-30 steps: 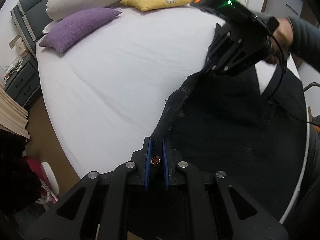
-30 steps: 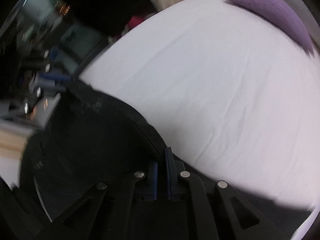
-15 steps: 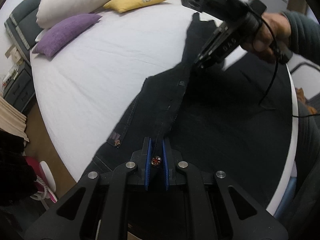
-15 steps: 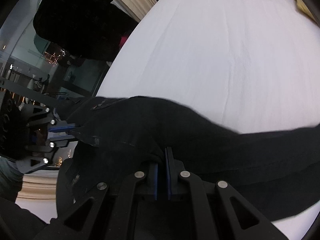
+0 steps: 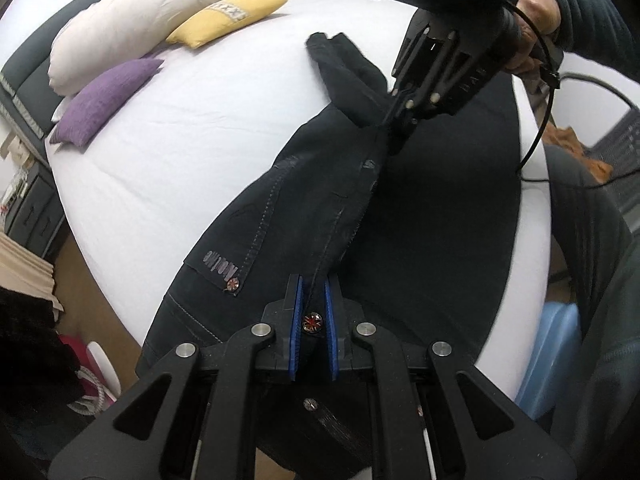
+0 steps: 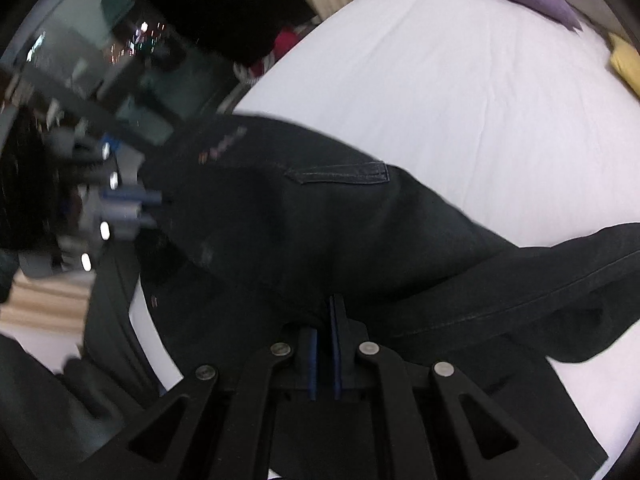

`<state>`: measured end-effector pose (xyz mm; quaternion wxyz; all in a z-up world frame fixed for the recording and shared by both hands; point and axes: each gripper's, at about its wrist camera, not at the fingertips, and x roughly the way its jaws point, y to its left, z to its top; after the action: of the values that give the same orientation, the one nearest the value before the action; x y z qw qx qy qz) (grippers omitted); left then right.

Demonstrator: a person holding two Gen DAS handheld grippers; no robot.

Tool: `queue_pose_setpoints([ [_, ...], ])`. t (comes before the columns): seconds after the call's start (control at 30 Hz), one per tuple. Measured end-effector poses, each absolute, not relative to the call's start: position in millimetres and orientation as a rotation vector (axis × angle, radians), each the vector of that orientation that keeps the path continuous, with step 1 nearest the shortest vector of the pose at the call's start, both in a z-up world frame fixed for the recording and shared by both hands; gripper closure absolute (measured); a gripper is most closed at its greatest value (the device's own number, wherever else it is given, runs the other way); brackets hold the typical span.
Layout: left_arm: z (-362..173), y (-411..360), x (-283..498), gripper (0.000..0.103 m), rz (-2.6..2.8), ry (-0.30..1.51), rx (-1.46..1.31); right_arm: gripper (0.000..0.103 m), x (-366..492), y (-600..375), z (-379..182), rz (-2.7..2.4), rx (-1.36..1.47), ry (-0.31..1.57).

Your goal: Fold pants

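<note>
Black pants (image 5: 304, 200) hang stretched above a white bed (image 5: 192, 128), one half folded over the other. My left gripper (image 5: 311, 292) is shut on the waistband by a red button. My right gripper (image 5: 394, 136) is shut on the pants' folded edge farther along, toward the legs, held by a hand at the top right. In the right wrist view my right gripper (image 6: 325, 320) pinches the black pants (image 6: 360, 220); the left gripper (image 6: 132, 204) shows blurred at the left, gripping the other end.
A white pillow (image 5: 132, 28), a yellow pillow (image 5: 232, 16) and a purple pillow (image 5: 104, 100) lie at the bed's head. A dark nightstand (image 5: 28, 208) stands left. A blue bin (image 5: 556, 352) and the person's body are at the right.
Both grippers have lifted and carried the pants' edge leftward over the bed, so more of the pants now lies folded across the sheet. The right gripper moved farther away and up.
</note>
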<state>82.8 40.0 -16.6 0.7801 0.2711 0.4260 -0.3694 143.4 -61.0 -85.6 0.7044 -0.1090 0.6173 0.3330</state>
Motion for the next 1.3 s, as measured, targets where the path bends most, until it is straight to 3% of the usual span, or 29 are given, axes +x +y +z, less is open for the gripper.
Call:
queue_pose_setpoints([
  [0.4, -61, 17, 14, 0.094, -0.883, 0.977, 0.699, 0.096, 96, -21, -113, 0.681, -0.418, 1.350],
  [1.3, -85, 40, -20, 0.094, -0.914, 0.989, 0.732, 0.096, 64, 15, -129, 0.558, -0.553, 1.225],
])
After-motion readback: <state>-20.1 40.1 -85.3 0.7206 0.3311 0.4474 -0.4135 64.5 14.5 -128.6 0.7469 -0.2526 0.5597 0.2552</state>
